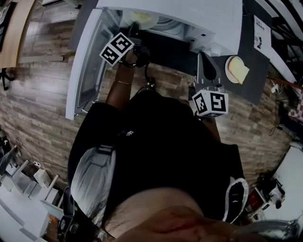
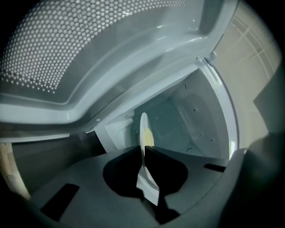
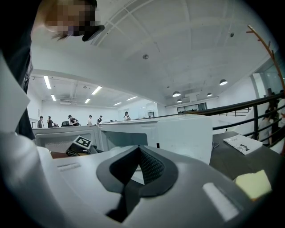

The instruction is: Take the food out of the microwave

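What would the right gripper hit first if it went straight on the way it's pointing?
Most likely the microwave: the right gripper, jaws together, aims at its white front panel beside the open cavity. Nothing shows in between, though depth is unclear.

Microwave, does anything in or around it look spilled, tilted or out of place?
Nothing stands out. The white microwave stands open; the left gripper is shut on the rim of the white plate of yellow food inside, with no spill visible.
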`<state>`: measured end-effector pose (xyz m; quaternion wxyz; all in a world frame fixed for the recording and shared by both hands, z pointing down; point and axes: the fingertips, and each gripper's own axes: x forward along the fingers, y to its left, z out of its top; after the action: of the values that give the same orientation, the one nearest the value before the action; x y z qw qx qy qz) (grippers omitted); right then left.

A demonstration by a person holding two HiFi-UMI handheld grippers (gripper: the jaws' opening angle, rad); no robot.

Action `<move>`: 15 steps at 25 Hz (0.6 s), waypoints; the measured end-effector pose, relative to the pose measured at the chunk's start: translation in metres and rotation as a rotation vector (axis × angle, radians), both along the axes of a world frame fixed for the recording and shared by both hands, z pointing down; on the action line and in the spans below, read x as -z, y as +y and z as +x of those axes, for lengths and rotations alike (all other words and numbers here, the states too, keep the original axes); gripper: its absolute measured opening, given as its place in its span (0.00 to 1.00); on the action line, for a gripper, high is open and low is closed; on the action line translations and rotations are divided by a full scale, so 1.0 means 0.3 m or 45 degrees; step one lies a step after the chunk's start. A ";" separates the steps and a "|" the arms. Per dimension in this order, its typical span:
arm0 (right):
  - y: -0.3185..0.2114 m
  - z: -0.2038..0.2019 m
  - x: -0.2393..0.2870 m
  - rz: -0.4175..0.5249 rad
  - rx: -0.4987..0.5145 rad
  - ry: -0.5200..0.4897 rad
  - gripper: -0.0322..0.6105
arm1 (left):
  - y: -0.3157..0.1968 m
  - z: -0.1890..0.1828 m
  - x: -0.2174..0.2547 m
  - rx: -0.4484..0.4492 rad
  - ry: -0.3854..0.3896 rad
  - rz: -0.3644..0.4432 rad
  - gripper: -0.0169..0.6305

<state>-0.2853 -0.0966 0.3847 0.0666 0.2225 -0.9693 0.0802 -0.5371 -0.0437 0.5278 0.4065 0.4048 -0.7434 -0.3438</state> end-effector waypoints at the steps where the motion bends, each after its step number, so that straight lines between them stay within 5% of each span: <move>1: 0.002 0.000 -0.001 0.001 0.003 0.000 0.05 | 0.001 0.003 0.001 0.002 0.019 0.016 0.06; 15: 0.031 0.007 -0.007 -0.005 0.034 -0.010 0.05 | 0.046 0.048 0.010 0.023 0.107 0.088 0.05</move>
<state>-0.2833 -0.0872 0.3869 0.0645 0.2091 -0.9723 0.0822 -0.5226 -0.0301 0.5247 0.4202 0.3972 -0.7168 -0.3896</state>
